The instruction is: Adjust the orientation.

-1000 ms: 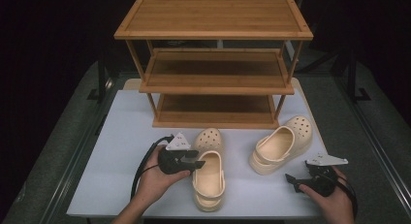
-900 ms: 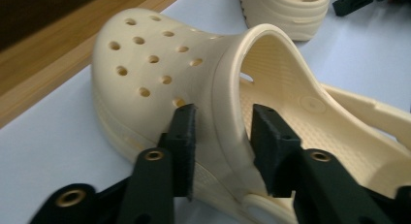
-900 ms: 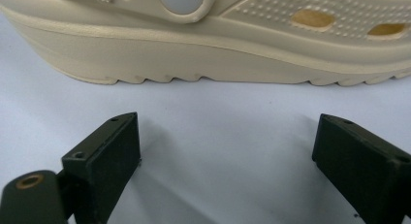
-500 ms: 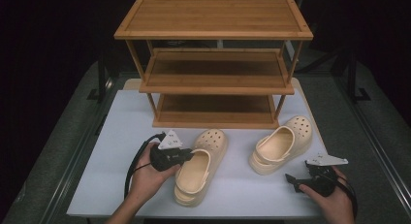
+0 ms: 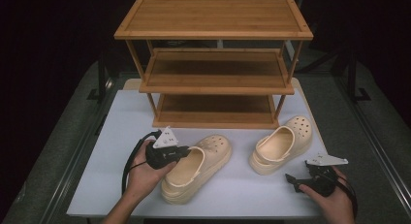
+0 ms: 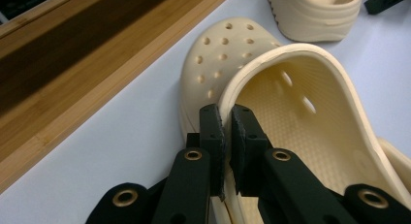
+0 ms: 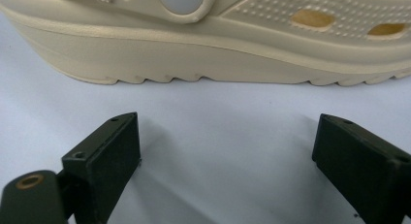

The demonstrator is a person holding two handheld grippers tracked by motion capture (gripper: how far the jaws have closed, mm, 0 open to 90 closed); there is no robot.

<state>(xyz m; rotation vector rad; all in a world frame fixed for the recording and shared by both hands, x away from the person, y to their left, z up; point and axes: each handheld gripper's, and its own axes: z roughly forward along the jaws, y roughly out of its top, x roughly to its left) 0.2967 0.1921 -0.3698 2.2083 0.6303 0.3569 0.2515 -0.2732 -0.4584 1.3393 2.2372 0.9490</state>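
Two cream foam clogs lie on the white table (image 5: 116,136) in front of a wooden shelf rack (image 5: 213,78). My left gripper (image 5: 186,152) is shut on the side rim of the left clog (image 5: 203,166), which lies slanted with its toe toward the rack. In the left gripper view the jaws (image 6: 227,132) have just been closing and now pinch the thin rim of this clog (image 6: 300,112), one pad outside and one inside. My right gripper (image 5: 292,179) rests open on the table just in front of the right clog (image 5: 281,144). Its jaws (image 7: 228,151) stand wide apart, facing that clog's sole (image 7: 218,59).
The rack has three tiers and its bottom board (image 6: 72,54) runs close along the left clog's toe. The table's front edge (image 5: 194,215) lies just below both hands. Dark floor surrounds the table.
The left gripper has shut on the left clog's rim, and the clog has swung from pointing straight at the rack to slanting right. The right gripper has stayed still.
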